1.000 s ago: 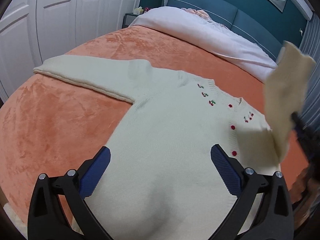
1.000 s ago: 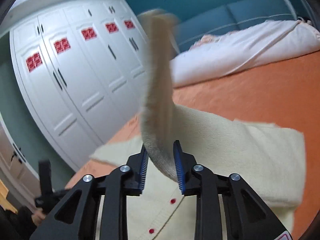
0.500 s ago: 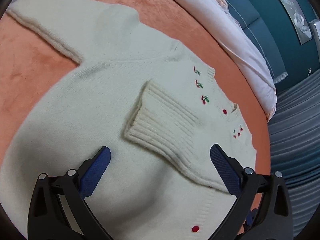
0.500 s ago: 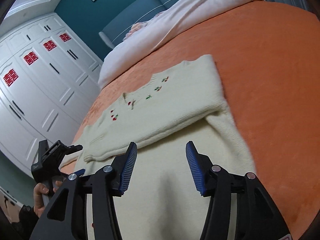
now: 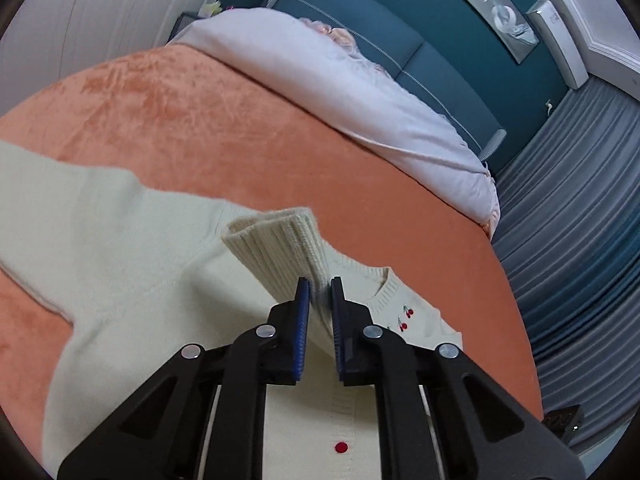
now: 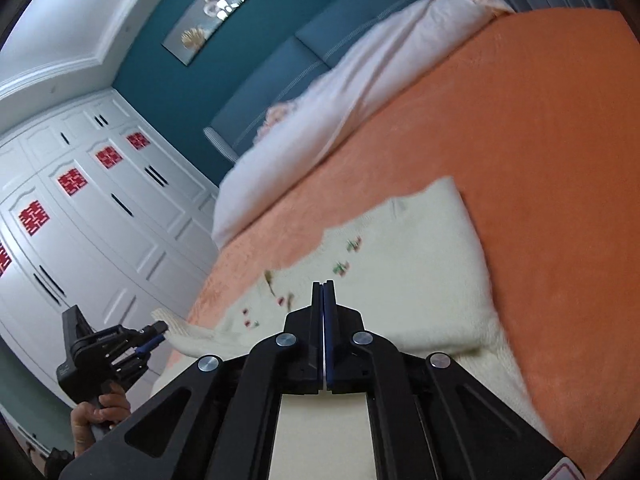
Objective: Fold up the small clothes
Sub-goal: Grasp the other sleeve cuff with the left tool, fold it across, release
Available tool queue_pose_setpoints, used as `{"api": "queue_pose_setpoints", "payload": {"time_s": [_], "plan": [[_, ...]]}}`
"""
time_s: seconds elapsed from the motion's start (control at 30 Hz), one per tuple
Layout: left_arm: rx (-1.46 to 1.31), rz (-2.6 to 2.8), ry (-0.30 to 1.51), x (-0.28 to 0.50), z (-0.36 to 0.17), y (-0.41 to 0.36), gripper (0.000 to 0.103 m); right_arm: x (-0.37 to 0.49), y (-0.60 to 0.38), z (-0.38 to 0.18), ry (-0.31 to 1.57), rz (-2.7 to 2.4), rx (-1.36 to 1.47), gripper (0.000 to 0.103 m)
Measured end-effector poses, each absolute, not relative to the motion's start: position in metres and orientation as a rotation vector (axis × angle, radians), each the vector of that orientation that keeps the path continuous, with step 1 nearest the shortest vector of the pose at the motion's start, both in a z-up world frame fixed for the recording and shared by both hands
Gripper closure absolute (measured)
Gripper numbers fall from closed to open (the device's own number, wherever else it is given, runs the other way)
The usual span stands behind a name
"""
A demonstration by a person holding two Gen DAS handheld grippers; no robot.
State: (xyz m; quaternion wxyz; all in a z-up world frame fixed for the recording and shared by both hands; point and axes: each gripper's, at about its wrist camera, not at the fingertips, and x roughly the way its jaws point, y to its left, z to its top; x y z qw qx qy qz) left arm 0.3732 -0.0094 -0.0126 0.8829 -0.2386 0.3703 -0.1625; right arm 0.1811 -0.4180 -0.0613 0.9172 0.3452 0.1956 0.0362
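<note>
Left wrist view: the left gripper (image 5: 319, 298), having just closed, is pinching the ribbed cuff (image 5: 280, 246) of the cream cardigan (image 5: 132, 264), which is lying spread on the orange bed (image 5: 280, 136). The knit could be slipping free, since only the cuff's edge is caught.

Right wrist view: the right gripper (image 6: 323, 300), its jaws just brought together, is gripping nothing above the cardigan's folded side. Only this view is showing the person's hand (image 6: 100, 410) holding the other gripper's handle.
</note>
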Motion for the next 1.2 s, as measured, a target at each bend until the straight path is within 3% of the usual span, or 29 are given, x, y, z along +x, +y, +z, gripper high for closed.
{"api": "queue_pose_setpoints", "payload": {"time_s": [0.07, 0.17, 0.27, 0.3, 0.37, 0.4, 0.43, 0.53, 0.57, 0.63, 0.8, 0.87, 0.93, 1.07, 1.13, 1.2], "plan": [[-0.464, -0.310, 0.762, 0.365, -0.022, -0.002, 0.094, 0.182, -0.415, -0.072, 0.442, 0.057, 0.696, 0.102], [-0.509, -0.234, 0.914, 0.363, -0.084, 0.016, 0.094, 0.190, -0.417, -0.110, 0.594, -0.005, 0.720, 0.101], [-0.608, -0.213, 0.988, 0.350, -0.123, 0.034, 0.095, 0.179, -0.415, -0.098, 0.539, 0.015, 0.710, 0.095], [-0.634, -0.212, 0.975, 0.345, -0.121, 0.037, 0.091, 0.179, -0.413, -0.089, 0.525, 0.018, 0.674, 0.094], [-0.691, -0.228, 0.946, 0.339, -0.112, 0.040, 0.073, 0.185, -0.407, -0.078, 0.540, 0.029, 0.606, 0.094], [-0.717, -0.227, 0.927, 0.338, -0.105, 0.040, 0.056, 0.191, -0.403, -0.077, 0.560, 0.023, 0.567, 0.094], [-0.724, -0.221, 0.914, 0.338, -0.099, 0.037, 0.048, 0.198, -0.401, -0.080, 0.595, 0.010, 0.535, 0.094], [-0.650, -0.200, 0.939, 0.353, -0.096, 0.019, 0.047, 0.221, -0.393, -0.115, 0.783, -0.089, 0.450, 0.095], [-0.628, -0.184, 0.963, 0.359, -0.102, 0.015, 0.048, 0.218, -0.390, -0.117, 0.778, -0.100, 0.442, 0.095], [-0.593, -0.141, 0.983, 0.367, -0.114, 0.014, 0.066, 0.201, -0.379, -0.100, 0.716, -0.098, 0.424, 0.094], [-0.672, -0.097, 0.924, 0.349, -0.100, 0.058, 0.069, 0.144, -0.330, -0.078, 0.702, 0.031, 0.406, 0.093], [-0.675, -0.066, 0.879, 0.338, -0.090, 0.094, 0.064, 0.115, -0.302, -0.081, 0.723, 0.066, 0.363, 0.093], [-0.667, 0.015, 0.848, 0.329, -0.084, 0.138, 0.053, 0.090, -0.277, -0.085, 0.735, 0.087, 0.329, 0.092], [-0.668, 0.219, 0.841, 0.326, -0.085, 0.240, 0.049, 0.054, -0.237, -0.095, 0.767, 0.147, 0.359, 0.089], [-0.703, 0.311, 0.848, 0.330, -0.093, 0.291, 0.042, 0.049, -0.226, -0.100, 0.811, 0.164, 0.389, 0.079], [-0.756, 0.385, 0.845, 0.337, -0.103, 0.335, 0.041, 0.043, -0.220, -0.103, 0.837, 0.164, 0.413, 0.078]]}}
